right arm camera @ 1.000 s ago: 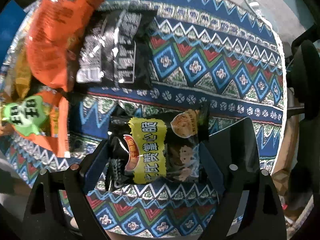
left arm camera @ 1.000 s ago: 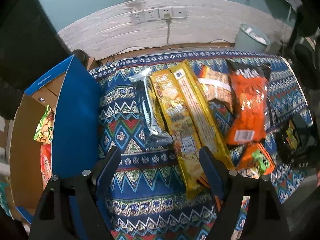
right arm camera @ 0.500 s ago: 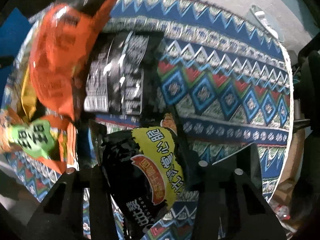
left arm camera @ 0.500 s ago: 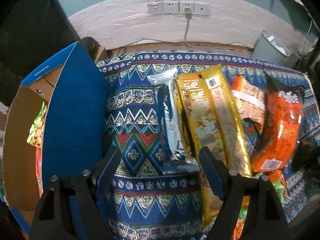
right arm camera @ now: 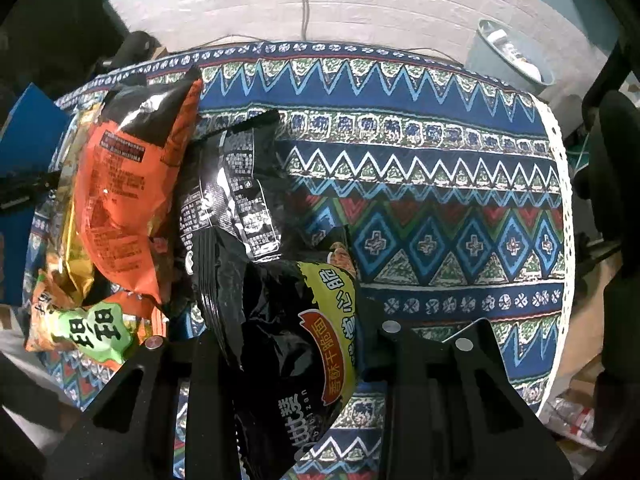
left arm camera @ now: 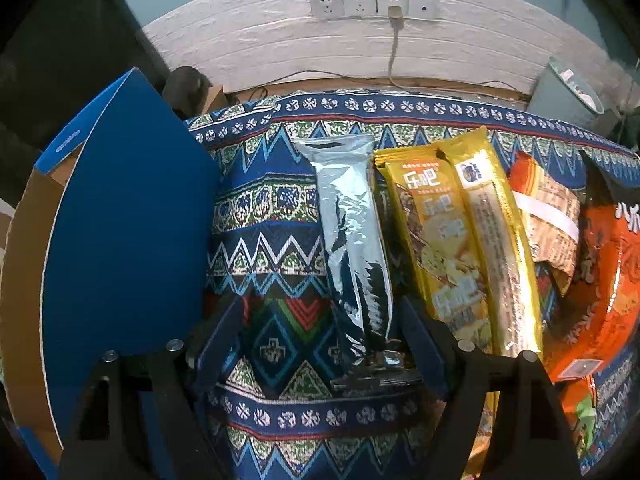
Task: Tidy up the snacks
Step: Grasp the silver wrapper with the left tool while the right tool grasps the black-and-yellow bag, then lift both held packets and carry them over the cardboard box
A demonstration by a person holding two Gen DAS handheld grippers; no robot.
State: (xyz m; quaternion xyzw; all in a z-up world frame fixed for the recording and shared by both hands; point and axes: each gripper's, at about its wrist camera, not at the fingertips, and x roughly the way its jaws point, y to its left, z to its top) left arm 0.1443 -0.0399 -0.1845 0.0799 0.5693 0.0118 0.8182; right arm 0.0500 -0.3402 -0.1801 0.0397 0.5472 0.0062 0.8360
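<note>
My left gripper point(left arm camera: 320, 332) is open, with the near end of a long silver snack pack point(left arm camera: 354, 248) lying between its fingers on the patterned cloth. Two long yellow packs point(left arm camera: 460, 240) lie just right of it, then a striped bag point(left arm camera: 552, 216) and an orange bag point(left arm camera: 604, 280). My right gripper point(right arm camera: 288, 344) is shut on a black and yellow snack bag point(right arm camera: 288, 328), lifted off the cloth. In the right wrist view, an orange bag point(right arm camera: 124, 192), a black bag point(right arm camera: 236, 184) and a small orange-green pack point(right arm camera: 84, 328) lie to the left.
An open cardboard box point(left arm camera: 24, 280) with a blue flap point(left arm camera: 124, 240) stands at the left. The patterned tablecloth point(right arm camera: 440, 184) reaches the table's right edge. A grey bin point(right arm camera: 508, 56) and a wall socket strip point(left arm camera: 364, 4) are behind the table.
My left gripper moved left and forward from the yellow packs, so that its fingers are around the silver pack's end. My right gripper shut on the black and yellow bag and lifted it, tilting it upright.
</note>
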